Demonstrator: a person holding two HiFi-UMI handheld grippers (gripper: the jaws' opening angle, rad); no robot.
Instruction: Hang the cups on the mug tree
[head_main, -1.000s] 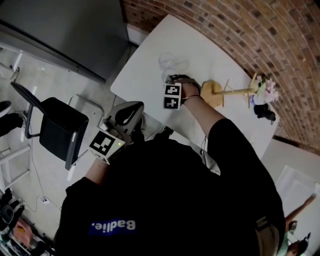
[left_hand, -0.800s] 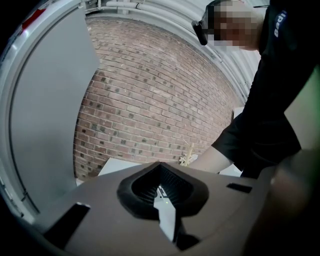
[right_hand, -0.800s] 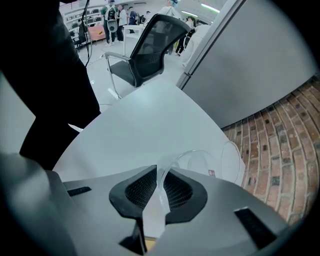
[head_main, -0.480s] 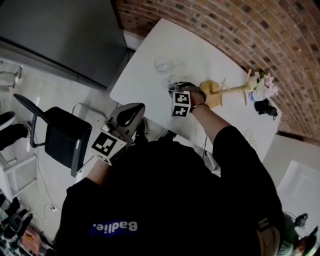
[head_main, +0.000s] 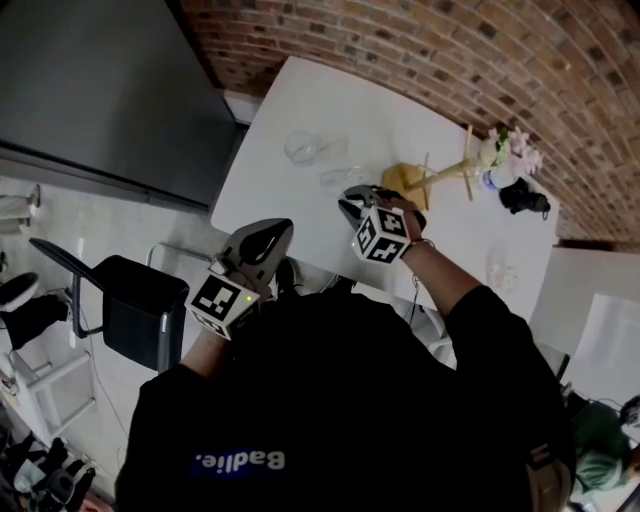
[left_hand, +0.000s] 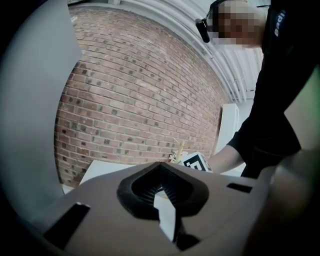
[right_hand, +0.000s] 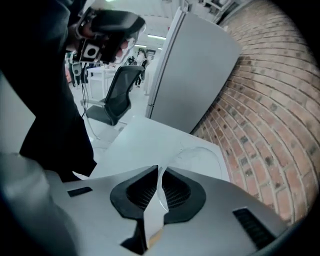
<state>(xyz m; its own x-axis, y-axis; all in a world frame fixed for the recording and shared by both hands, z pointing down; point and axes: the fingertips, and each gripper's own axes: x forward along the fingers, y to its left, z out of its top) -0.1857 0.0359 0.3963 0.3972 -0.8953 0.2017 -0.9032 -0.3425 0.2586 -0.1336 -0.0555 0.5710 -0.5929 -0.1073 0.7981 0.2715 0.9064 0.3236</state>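
Head view: the right gripper (head_main: 352, 205) holds a glass cup (head_main: 338, 180) over the white table (head_main: 300, 90), beside the mug tree (head_main: 440, 175).
Right gripper view shows its jaws, which have just been closing, clamped on the thin clear wall of this cup, and the cup's round body lies just beyond them. The wooden mug tree stands upright near the middle of the table, its base just beside the held cup. A second glass cup (head_main: 300, 148) stands near the table edge on the side of the grey cabinet (head_main: 100, 90). The left gripper (head_main: 268, 232) is at the near edge, its jaws pressed together with nothing between them. A flower vase (head_main: 505, 155) stands near the edge along the brick wall (head_main: 420, 40).
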